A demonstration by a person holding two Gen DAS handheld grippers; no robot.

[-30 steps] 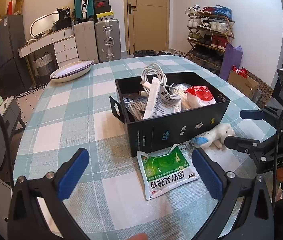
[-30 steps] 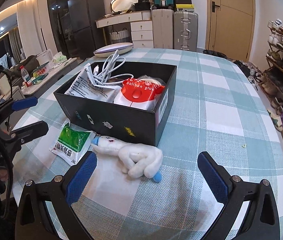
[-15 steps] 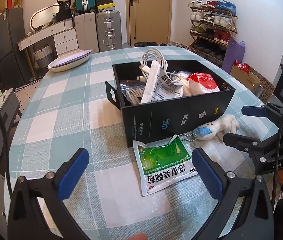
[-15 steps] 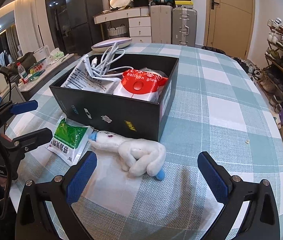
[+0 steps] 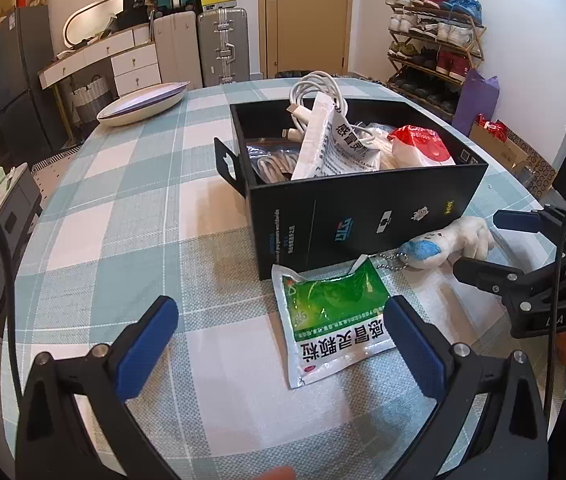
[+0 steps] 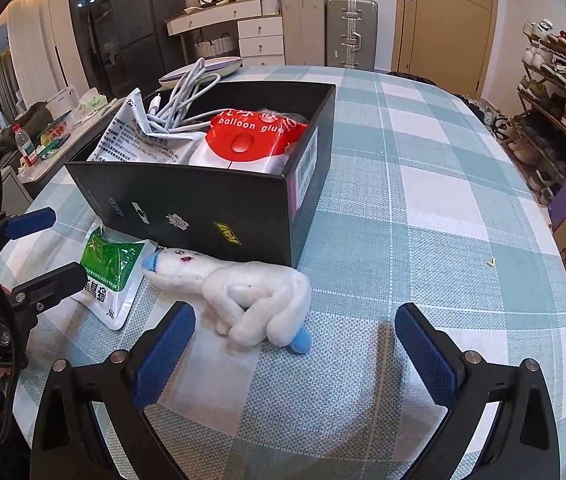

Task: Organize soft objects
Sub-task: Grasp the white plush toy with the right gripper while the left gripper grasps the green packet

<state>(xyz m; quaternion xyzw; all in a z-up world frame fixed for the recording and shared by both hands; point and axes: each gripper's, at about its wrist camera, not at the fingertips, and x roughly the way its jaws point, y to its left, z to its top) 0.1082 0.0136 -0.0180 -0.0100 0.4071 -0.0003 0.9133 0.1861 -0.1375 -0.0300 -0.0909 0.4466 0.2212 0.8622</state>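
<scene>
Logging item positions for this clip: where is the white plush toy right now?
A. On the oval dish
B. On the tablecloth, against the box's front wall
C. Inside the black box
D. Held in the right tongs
B: the white plush toy lies on the tablecloth along the front wall of the black box, beside the green sachet, and the right tongs stand open and empty.

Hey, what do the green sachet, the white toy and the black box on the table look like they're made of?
Green sachet: glossy plastic or foil film, judging by its sheen, wrinkles and sealed edges.
White plush toy: fuzzy synthetic fabric with blue tips; it looks soft and stuffed.
Black box: probably matte printed cardboard, given its thin straight walls and folded side flap.
</scene>
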